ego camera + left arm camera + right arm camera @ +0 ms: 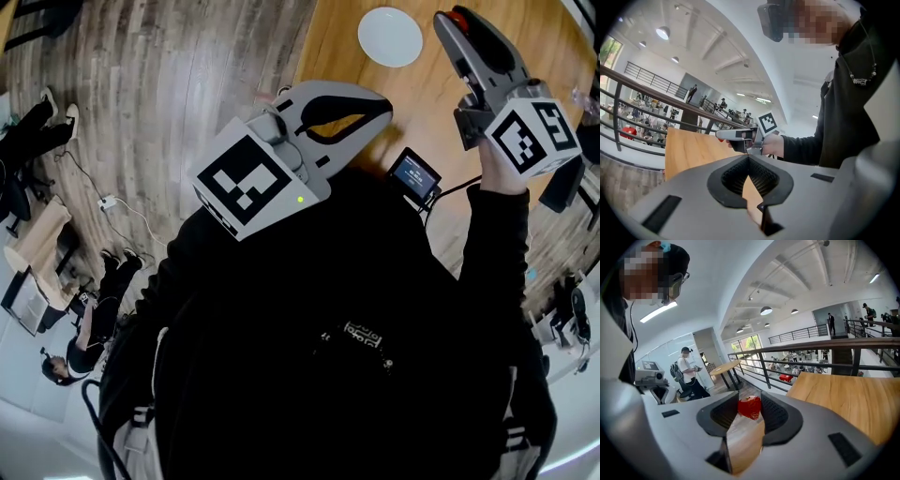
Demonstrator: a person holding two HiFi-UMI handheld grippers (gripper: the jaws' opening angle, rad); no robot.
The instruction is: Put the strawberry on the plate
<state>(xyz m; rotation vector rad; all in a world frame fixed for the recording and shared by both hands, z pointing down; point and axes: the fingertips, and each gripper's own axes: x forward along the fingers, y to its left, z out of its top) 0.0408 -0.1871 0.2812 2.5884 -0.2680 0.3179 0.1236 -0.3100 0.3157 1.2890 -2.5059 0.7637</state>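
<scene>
A round white plate (390, 36) lies on the wooden table (427, 108), empty as far as I can see. My right gripper (453, 19) hangs in the air to the plate's right, shut on a red strawberry (458, 16). The right gripper view shows the strawberry (750, 407) pinched between the ribbed pads at the tips of that gripper (750, 404). My left gripper (382, 108) is held lower, near my chest, its jaws closed tip to tip with nothing between them. From the left gripper (749, 158) I see the right gripper (723, 136) over the table.
A small device with a lit screen (414, 175) hangs on a cable below the table edge. A metal railing (811, 350) runs behind the table. Beyond it stand a round table (725, 367) and a person with a backpack (688, 371). Wood plank floor (187, 84) lies to the left.
</scene>
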